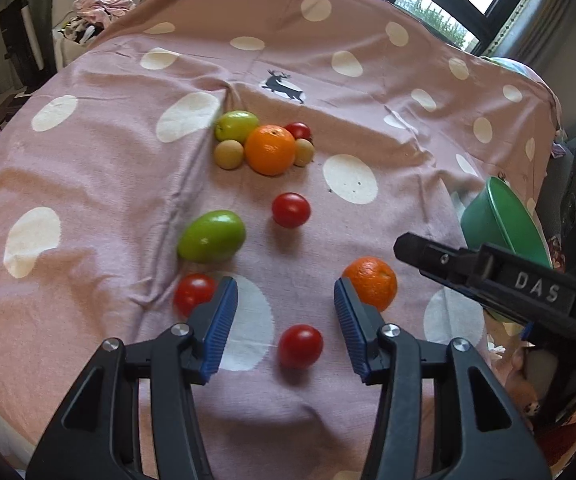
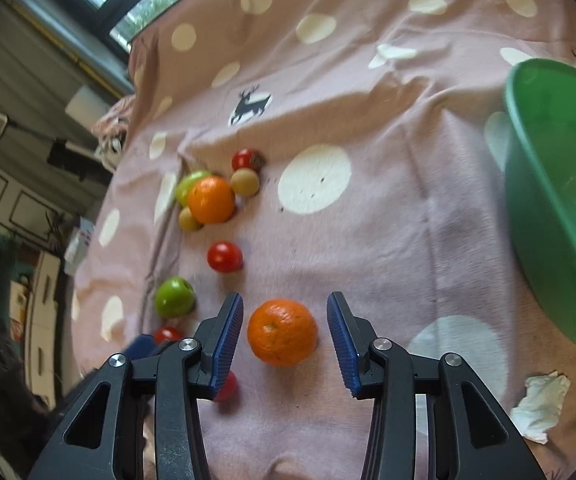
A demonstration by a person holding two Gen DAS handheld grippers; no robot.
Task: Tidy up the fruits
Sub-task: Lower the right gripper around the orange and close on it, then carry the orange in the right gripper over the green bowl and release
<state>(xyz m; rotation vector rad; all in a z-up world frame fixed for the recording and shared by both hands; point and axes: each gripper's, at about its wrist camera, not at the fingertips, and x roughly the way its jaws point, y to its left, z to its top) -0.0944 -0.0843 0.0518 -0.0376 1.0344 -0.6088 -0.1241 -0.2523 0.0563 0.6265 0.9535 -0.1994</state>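
Note:
Fruits lie on a pink spotted blanket point(image 1: 88, 184). My left gripper point(image 1: 286, 292) is open, and a red tomato point(image 1: 300, 346) lies between its fingers, nearer the base. A second tomato point(image 1: 193, 293) sits just left of the left finger. An orange point(image 1: 371, 282) lies right of the right finger. My right gripper point(image 2: 285, 310) is open around that same orange point(image 2: 282, 332), not touching it. A green fruit point(image 1: 212, 236) and a tomato point(image 1: 291, 210) lie further out. A cluster with a big orange point(image 1: 270, 150) sits beyond. A green bowl point(image 2: 560, 200) stands at the right.
The other gripper's black body point(image 1: 500, 284) reaches in from the right in the left wrist view. A crumpled white tissue point(image 2: 540, 404) lies at the bowl's near side. The blanket's edge drops off at the left, with room furniture beyond.

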